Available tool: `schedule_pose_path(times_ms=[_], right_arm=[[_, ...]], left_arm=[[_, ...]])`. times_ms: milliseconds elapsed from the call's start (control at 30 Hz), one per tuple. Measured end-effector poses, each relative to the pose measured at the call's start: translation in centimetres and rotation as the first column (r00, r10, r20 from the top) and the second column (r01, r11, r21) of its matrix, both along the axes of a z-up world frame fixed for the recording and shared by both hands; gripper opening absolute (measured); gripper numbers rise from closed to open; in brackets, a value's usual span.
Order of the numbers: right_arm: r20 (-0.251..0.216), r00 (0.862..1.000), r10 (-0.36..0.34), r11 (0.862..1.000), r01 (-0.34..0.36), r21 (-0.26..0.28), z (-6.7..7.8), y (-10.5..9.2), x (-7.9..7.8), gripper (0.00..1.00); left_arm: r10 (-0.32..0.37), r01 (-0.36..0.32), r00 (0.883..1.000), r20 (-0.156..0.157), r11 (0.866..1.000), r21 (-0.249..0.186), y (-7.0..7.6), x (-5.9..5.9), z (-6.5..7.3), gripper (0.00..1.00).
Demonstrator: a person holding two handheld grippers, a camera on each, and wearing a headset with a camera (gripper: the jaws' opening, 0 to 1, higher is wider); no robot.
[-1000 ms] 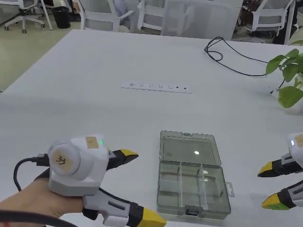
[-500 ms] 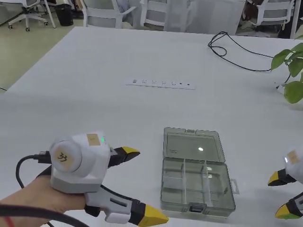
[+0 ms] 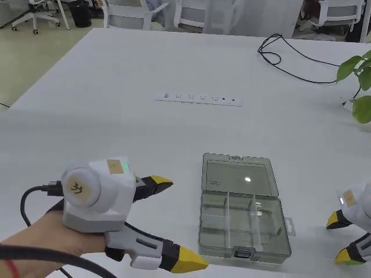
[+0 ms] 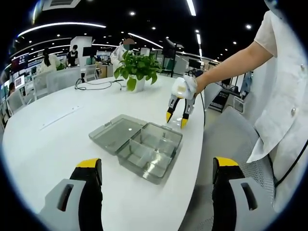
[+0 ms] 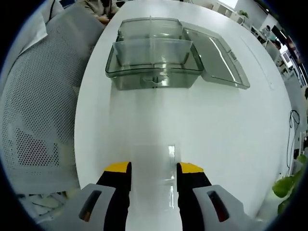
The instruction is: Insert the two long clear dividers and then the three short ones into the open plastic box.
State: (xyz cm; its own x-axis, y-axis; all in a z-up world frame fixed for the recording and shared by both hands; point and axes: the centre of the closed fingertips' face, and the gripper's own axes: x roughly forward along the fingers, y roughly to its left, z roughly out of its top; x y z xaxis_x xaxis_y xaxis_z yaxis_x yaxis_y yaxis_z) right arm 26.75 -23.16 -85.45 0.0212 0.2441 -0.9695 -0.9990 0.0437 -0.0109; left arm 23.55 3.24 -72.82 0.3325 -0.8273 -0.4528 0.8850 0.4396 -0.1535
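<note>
Open-plan office, seen from my remote seat.
I'm looking across a wide white table (image 3: 104, 104) with a white power strip (image 3: 200, 98) lying mid-table and a black cable (image 3: 271, 51) looped at its far right. A green potted plant (image 3: 363, 109) stands at the right edge. White office chairs (image 3: 130, 11) line the far side on a pale floor (image 3: 35, 52). In the left gripper view, strip lights (image 4: 191, 6) cross a dark ceiling. In the right gripper view, a grey mesh chair (image 5: 43, 110) sits by the table's near edge.

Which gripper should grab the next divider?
Right. A faint clear strip, likely a divider, lies on the table between the open jaw tips of the right gripper, box straight ahead. The left gripper hovers open on the box's far side.
</note>
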Motion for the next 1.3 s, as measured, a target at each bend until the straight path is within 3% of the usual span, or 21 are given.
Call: schedule_pose_path(times_ms=[633, 833, 967, 1067, 1133, 1167, 1233, 1300], right_arm=[[0.023, 1.0, 0.001, 1.0, -0.001, -0.013, 0.1, 0.1, 0.0, 0.33], [0.085, 0.996, -0.009, 0.999, 0.006, 0.039, 3.0, 1.5, 0.2, 0.33], [0.132, 0.991, -0.005, 0.997, -0.005, 0.079, 5.6, 3.1, 0.2, 0.33], [0.173, 0.985, 0.012, 0.995, -0.028, 0.092, 7.6, 4.3, 0.1, 0.33], [0.195, 0.981, 0.013, 0.994, -0.034, 0.106, 9.3, 5.6, -0.2, 0.33], [0.211, 0.977, 0.016, 0.992, -0.041, 0.115, 10.3, 6.4, -0.3, 0.33], [0.226, 0.974, 0.019, 0.99, -0.049, 0.129, 10.5, 6.5, 0.5, 0.33], [0.247, 0.969, 0.021, 0.988, -0.058, 0.145, 11.9, 7.8, 0.2, 0.33]], left_arm=[[0.006, -0.006, 1.0, 0.001, 1.0, -0.005, 0.1, -0.1, 0.1, 0.97], [0.024, -0.025, 1.0, -0.012, 1.0, -0.016, -0.2, 0.3, 0.7, 0.96], [0.048, -0.051, 0.998, -0.048, 0.996, -0.072, -1.1, 0.8, 1.7, 0.93], [0.059, -0.065, 0.996, -0.068, 0.994, -0.085, -2.0, 1.2, 2.2, 0.91], [0.081, -0.093, 0.99, -0.112, 0.99, -0.103, -2.5, 1.5, 2.6, 0.86], [0.088, -0.107, 0.986, -0.139, 0.984, -0.139, -3.1, 1.7, 3.1, 0.85], [0.106, -0.138, 0.976, -0.191, 0.977, -0.163, -3.7, 1.9, 3.4, 0.83], [0.101, -0.15, 0.968, -0.23, 0.967, -0.207, -4.6, 2.0, 4.1, 0.78]])
